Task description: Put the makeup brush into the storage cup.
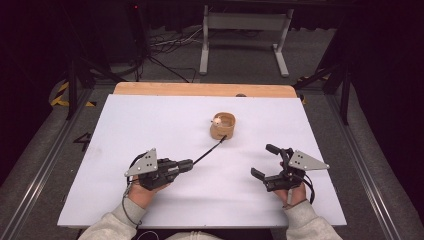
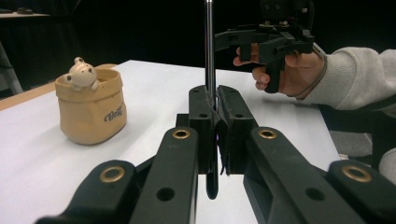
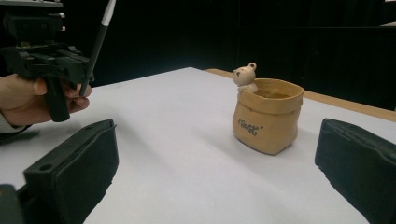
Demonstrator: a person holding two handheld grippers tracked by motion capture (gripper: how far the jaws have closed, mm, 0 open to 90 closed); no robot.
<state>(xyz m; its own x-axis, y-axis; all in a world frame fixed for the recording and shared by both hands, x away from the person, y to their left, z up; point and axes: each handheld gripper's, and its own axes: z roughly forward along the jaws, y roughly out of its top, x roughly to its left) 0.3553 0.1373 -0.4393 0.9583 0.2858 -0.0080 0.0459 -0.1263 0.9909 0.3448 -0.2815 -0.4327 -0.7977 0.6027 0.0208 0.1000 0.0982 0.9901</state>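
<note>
With the left tongs [image 1: 187,163] clamped on the pen [image 1: 209,150], whose tip nears the pot [image 1: 223,126] mid-tabletop [image 1: 150,120], tip it upright before lowering it in, right tongs [image 1: 265,161] spread wide, ready to steady the pot.

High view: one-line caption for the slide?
Left gripper holds a pen aimed at the bear pot; right gripper rests open on the table.
</note>
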